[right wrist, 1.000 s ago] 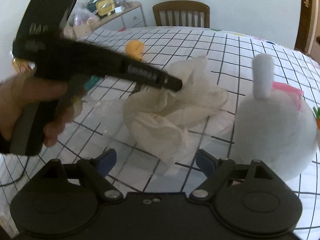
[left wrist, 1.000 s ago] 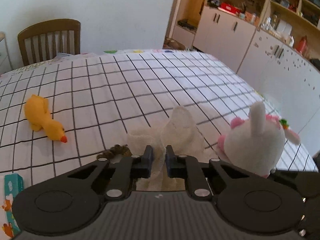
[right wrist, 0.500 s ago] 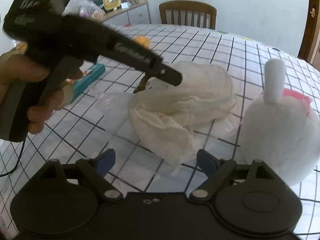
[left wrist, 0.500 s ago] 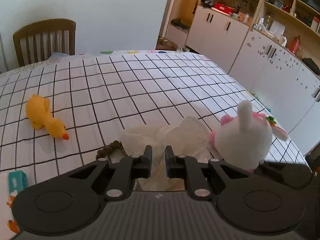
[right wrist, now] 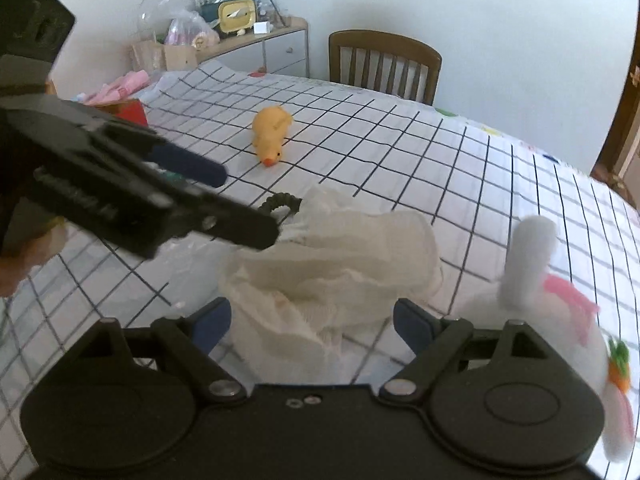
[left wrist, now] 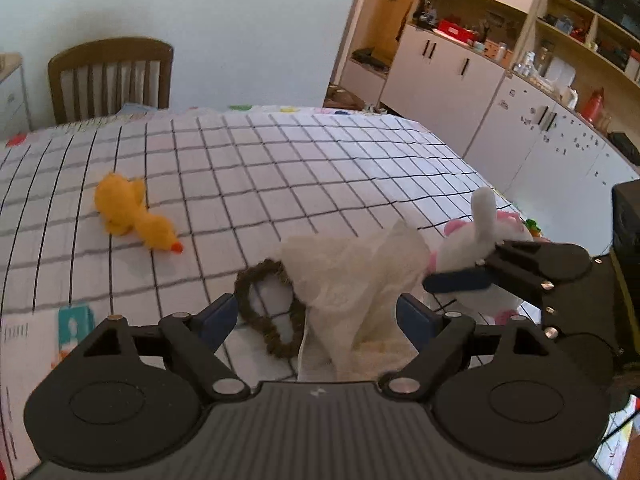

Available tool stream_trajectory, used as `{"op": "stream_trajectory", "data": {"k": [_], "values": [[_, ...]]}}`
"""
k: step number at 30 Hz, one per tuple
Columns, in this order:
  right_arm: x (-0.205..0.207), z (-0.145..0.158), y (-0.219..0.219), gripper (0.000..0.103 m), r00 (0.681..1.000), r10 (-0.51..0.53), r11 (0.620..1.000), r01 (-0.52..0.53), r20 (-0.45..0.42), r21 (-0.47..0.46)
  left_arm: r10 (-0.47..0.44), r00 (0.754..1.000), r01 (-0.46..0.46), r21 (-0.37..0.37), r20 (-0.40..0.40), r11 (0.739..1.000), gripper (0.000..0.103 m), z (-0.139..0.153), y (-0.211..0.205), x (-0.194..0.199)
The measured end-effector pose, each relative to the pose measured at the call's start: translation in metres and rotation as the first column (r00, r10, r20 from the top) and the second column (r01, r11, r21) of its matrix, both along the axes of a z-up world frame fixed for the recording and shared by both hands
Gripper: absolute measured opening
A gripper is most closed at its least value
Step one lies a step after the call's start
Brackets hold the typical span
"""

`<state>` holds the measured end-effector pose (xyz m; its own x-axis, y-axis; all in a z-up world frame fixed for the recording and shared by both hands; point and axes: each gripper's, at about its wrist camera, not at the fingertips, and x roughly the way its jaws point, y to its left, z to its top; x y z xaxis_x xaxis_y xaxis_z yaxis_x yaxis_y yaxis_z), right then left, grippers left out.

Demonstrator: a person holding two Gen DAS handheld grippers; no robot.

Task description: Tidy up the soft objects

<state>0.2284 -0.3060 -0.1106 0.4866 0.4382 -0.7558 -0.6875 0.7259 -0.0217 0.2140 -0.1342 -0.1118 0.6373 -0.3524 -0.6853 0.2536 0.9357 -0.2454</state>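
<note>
The crumpled cream gauze cloth (left wrist: 352,276) lies low in the centre of frame on the checked tablecloth (left wrist: 280,168). The left gripper (left wrist: 316,316) has just sprung apart, nothing pinched. The right gripper (right wrist: 312,320) gapes too, with the white plush rabbit (right wrist: 560,312) at lower right.

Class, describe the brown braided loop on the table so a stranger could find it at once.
Start at the checked tablecloth. Near its front edge lies a crumpled white cloth; the brown loop lies against its left side. Unlike the plush duck and rabbit, it is a thin, dark, twisted ring.
</note>
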Motion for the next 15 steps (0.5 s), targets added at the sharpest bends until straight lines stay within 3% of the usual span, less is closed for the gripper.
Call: {"op": "stream_trajectory", "data": {"k": [7,8,9,11,14,15], "values": [[0.002,-0.01,0.006,0.071,1.0,0.021,1.0,-0.021,0.006,-0.014,-0.04,0.999,0.039,-0.012,-0.037,0.999,0.087,-0.013,0.004,-0.016],[0.003,-0.011,0.005,0.06,1.0,0.023,1.0,-0.023,-0.001,-0.009,-0.045,0.998,0.045,-0.008,-0.04,0.999,0.087,-0.014,0.003,-0.017],[0.005,-0.012,0.004,0.043,1.0,0.02,1.0,-0.02,-0.015,-0.005,-0.052,0.998,0.052,-0.003,-0.044,0.999,0.087,-0.016,0.001,-0.018],[0.01,-0.015,0.0,0.032,0.998,-0.005,1.0,0.005,-0.062,0.002,-0.064,0.997,0.065,0.02,-0.051,0.998,0.087,-0.021,-0.003,-0.017],[0.013,-0.017,-0.007,0.026,0.995,-0.043,0.998,0.047,-0.088,0.037,-0.077,0.995,0.081,0.052,-0.068,0.995,0.086,-0.028,-0.01,-0.016],[0.014,-0.017,-0.009,0.022,0.994,-0.053,0.998,0.057,-0.094,0.041,-0.078,0.994,0.082,0.064,-0.075,0.995,0.082,-0.031,-0.012,-0.016]]}}
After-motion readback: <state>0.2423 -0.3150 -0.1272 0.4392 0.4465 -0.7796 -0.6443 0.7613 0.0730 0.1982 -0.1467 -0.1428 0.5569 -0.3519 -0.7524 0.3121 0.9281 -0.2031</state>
